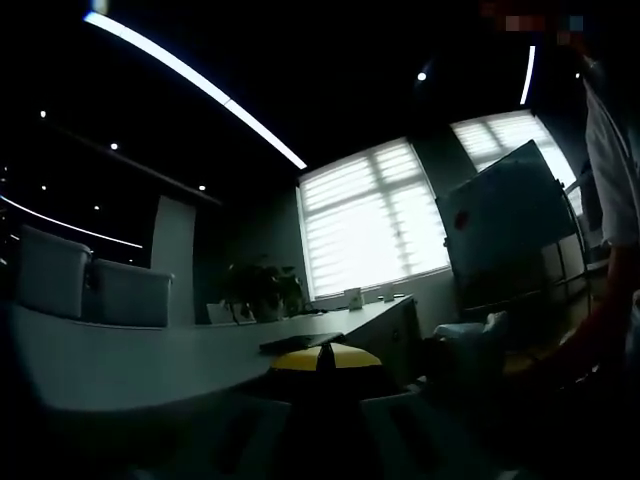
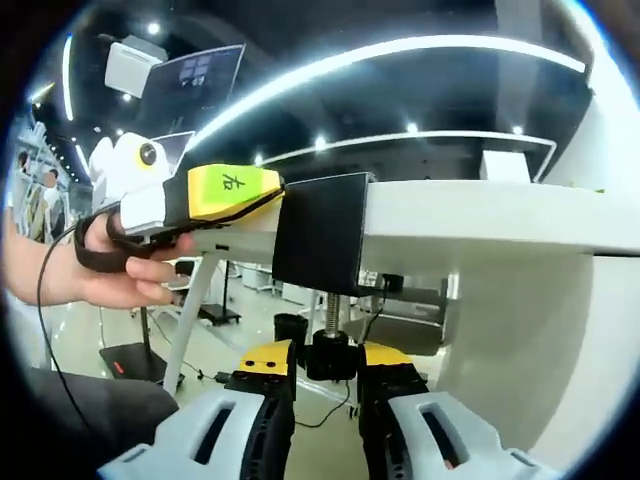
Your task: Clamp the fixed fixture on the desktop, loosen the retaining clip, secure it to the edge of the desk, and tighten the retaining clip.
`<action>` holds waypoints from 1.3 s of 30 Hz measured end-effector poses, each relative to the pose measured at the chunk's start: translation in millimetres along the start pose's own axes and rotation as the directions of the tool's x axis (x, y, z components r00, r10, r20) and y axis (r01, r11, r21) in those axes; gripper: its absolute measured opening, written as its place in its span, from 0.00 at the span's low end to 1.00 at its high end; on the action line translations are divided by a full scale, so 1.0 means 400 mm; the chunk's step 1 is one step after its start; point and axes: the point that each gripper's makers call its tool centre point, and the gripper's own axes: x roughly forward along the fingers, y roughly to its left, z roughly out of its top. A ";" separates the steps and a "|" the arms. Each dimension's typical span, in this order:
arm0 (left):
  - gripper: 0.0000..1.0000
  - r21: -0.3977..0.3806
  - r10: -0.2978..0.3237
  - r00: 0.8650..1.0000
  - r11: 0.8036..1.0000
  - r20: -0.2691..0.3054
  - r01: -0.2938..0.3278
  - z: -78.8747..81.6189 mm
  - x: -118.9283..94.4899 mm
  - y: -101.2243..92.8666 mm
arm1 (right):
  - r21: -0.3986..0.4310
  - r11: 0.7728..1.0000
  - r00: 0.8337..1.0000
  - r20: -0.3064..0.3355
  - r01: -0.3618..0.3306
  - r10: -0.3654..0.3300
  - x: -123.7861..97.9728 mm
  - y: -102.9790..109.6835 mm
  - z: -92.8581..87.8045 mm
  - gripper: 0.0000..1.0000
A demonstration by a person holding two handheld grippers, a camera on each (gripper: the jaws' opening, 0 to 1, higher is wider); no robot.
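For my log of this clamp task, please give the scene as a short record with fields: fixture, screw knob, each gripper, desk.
fixture: black clamp bracket sits over the edge of the white desk
screw knob: black knob on a threaded screw, below the desk edge
right gripper: jaws closed on the knob from below
left gripper: held by a hand at desk level beside the bracket; jaw state unclear
background: bright windows, ceiling light strips

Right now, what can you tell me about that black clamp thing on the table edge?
The black C-shaped metal clamp hugs the edge of the white desk. Its flat side plate faces us, looking smooth and matte. A threaded screw hangs below, ending in a black knob gripped between the right gripper's jaws. The left gripper's yellow tip meets its top.
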 end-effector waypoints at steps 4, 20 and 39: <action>0.01 -0.001 0.000 1.000 1.000 0.003 0.000 0.000 0.000 0.001 | 0.010 0.999 0.999 0.006 -0.042 0.042 0.004 0.000 -0.002 0.22; 0.01 -0.001 -0.001 1.000 1.000 0.001 0.001 -0.006 0.006 0.008 | 0.060 0.933 0.935 -0.029 0.354 -0.353 -0.070 -0.019 -0.056 0.34; 0.01 0.000 -0.003 1.000 1.000 -0.002 0.003 -0.009 0.006 0.006 | -0.070 0.898 0.900 -0.004 0.435 -0.436 0.007 -0.014 -0.009 0.27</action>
